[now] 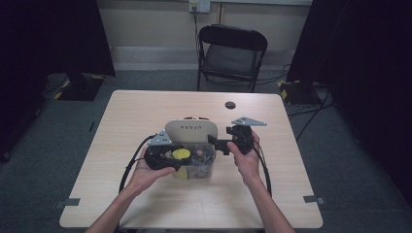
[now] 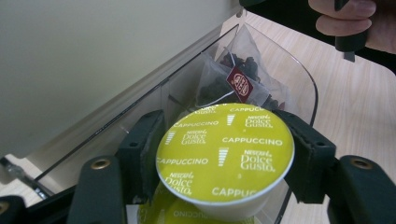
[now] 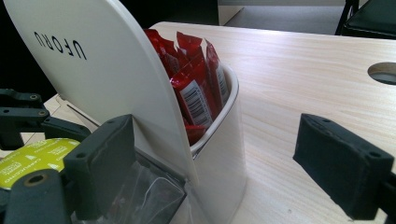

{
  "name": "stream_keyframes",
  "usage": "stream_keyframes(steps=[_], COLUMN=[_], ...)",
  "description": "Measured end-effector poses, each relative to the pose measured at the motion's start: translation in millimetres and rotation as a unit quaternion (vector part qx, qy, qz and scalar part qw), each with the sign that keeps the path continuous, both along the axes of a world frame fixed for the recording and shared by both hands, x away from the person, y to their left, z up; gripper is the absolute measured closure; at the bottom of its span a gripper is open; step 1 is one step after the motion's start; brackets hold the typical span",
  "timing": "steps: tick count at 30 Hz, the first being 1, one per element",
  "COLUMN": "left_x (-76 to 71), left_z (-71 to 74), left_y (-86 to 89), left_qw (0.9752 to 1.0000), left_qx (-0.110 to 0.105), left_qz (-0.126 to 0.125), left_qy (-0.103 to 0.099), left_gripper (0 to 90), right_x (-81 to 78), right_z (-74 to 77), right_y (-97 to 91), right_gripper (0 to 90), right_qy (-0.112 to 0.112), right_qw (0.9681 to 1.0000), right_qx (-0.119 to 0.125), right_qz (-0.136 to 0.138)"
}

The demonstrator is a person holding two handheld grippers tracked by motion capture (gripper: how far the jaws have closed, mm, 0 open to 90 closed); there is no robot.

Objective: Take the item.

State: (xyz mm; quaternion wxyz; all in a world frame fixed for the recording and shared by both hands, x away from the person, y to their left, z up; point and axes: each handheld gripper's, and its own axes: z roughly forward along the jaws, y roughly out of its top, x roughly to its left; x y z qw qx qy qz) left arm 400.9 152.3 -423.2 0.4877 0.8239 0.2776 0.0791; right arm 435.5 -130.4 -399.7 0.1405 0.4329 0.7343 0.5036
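Note:
A yellow-green cappuccino capsule [image 2: 224,151] sits between the pads of my left gripper [image 1: 179,158], which is shut on it. I hold it over the clear front bin [image 2: 301,84] of a white organizer [image 1: 190,130] marked UFORU. A pyramid tea bag [image 2: 236,79] with a red tag lies in that bin, and a second yellow-green capsule [image 2: 184,213] lies under the held one. My right gripper [image 3: 224,163] stands open at the organizer's right end. Its left pad is by the white panel, and its right pad hangs over bare table, apart from the wall.
Red sachets [image 3: 196,88] stand upright in the organizer's rear compartment. A round cable hole [image 1: 230,105] lies in the table beyond the organizer. A black folding chair [image 1: 232,53] stands behind the table. Bare tabletop [image 1: 141,111] surrounds the organizer.

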Motion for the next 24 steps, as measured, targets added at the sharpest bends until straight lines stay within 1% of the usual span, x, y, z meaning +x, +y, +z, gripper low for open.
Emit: stream_keyframes(steps=[6, 9, 12, 13, 16, 20, 22, 24], left_x=[0.8, 2.8, 1.6, 1.2, 0.5, -0.5, -1.1, -1.5], left_z=[-0.3, -1.0, -0.2, -0.1, 1.1, 3.3, 3.5, 4.2], left_y=[1.4, 3.4, 2.6, 2.6, 3.5, 4.3, 4.0, 4.7], left_qw=[1.0000, 0.9997, 0.9999, 0.9999, 0.9999, 0.9998, 0.9997, 0.9997], left_qx=[0.000, -0.013, -0.004, -0.007, -0.007, -0.014, -0.019, -0.018], left_qz=[-0.005, -0.012, -0.010, -0.008, -0.011, -0.013, -0.014, -0.016], left_qy=[0.004, 0.016, 0.006, 0.008, 0.004, 0.002, 0.004, 0.002], left_gripper=[40.0, 40.3, 40.4, 40.4, 40.4, 40.5, 40.5, 40.5], right_x=[0.0, 0.3, 0.2, 0.2, 0.3, 0.5, 0.7, 1.0], right_z=[-0.1, -0.2, -0.3, -0.2, -0.2, -0.3, -0.4, -0.6], right_y=[0.0, -0.1, 0.0, -0.1, -0.1, -0.1, -0.2, -0.3], right_gripper=[12.2, 12.2, 12.2, 12.2, 12.2, 12.1, 12.0, 11.8], right_qy=[0.000, 0.000, 0.000, 0.000, 0.000, 0.000, 0.000, 0.000], right_qw=[1.0000, 1.0000, 1.0000, 1.0000, 1.0000, 1.0000, 1.0000, 1.0000], right_qx=[-0.001, 0.000, 0.000, 0.000, 0.000, 0.000, 0.001, 0.001], right_qz=[0.000, 0.001, 0.001, 0.001, 0.001, 0.001, 0.001, 0.002])
